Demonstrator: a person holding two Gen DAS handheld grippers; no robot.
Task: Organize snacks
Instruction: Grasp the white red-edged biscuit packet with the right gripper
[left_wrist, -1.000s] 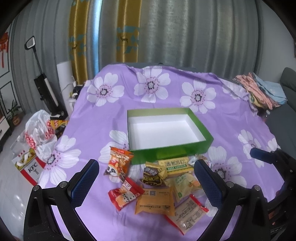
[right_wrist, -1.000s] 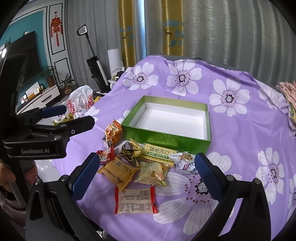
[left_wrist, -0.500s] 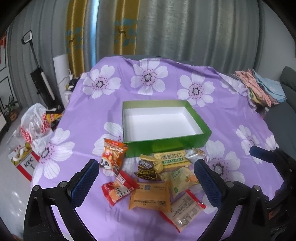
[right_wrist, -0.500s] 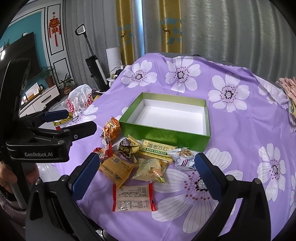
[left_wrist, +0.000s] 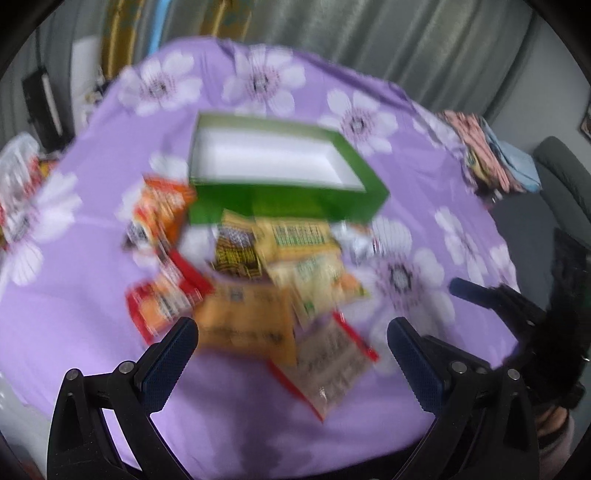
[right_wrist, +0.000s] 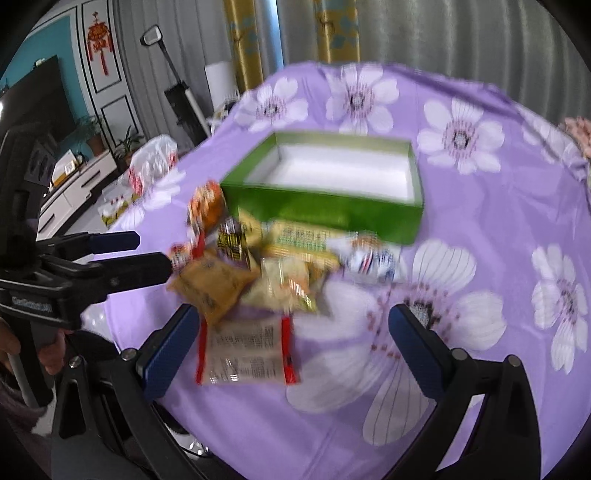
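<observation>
Left wrist view: heavily motion-blurred. Left gripper (left_wrist: 291, 332) spread wide, empty, above near edge of snack pile (left_wrist: 258, 280). Pile heaped on purple floral tabletop (left_wrist: 74, 325), just in front of empty green box (left_wrist: 284, 203). Risk: overlapping packets, so could pinch two at once or shove the heap.

Right wrist view: right gripper (right_wrist: 291, 321) also wide, empty, over red-edged clear packet (right_wrist: 245, 350). Flat, slick film likely to slip or crumple. Grippers close together: collision risk.
</observation>
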